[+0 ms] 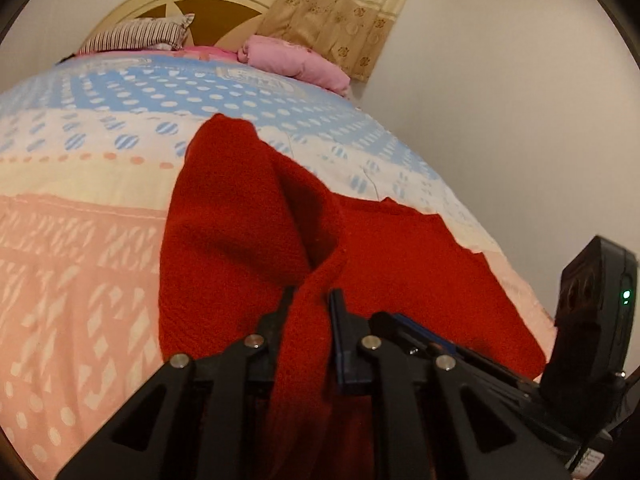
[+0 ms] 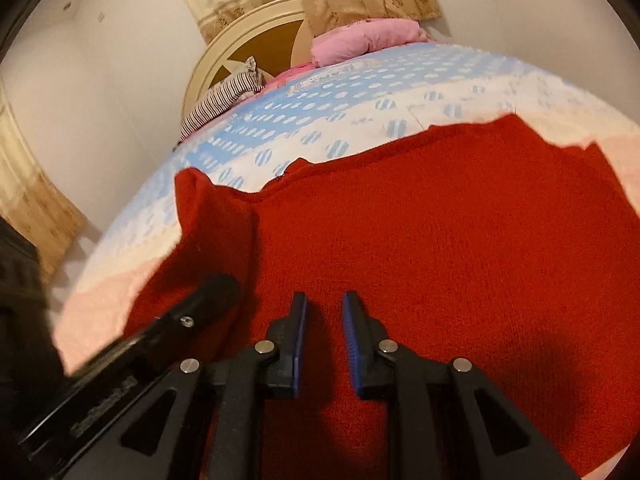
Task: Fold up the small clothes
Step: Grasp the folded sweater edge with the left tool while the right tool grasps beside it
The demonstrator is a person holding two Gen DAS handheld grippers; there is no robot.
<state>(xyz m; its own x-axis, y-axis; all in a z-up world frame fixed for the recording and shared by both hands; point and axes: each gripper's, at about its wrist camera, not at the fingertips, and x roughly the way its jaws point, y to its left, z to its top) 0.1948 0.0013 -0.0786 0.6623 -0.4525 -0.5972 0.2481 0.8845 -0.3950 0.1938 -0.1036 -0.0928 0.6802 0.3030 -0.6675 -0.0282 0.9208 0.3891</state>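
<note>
A red knitted garment (image 1: 240,220) lies spread on the bed, with one side raised into a fold. My left gripper (image 1: 312,296) is shut on that raised fold, and a strip of red cloth runs down between its black fingers. In the right wrist view the garment (image 2: 440,240) lies mostly flat and fills the middle. My right gripper (image 2: 324,308) hovers just over it, its blue pads (image 2: 301,320) a narrow gap apart with nothing pinched between them. The left gripper's black body (image 2: 192,320) shows at the left, by the lifted fold.
The bedspread (image 1: 80,240) is patterned pink, cream and blue. A pink pillow (image 1: 292,60) and a striped pillow (image 1: 136,36) lie by the cream headboard (image 1: 200,4). A beige curtain (image 1: 340,12) hangs behind. A white wall (image 1: 520,120) runs close along the bed's right side.
</note>
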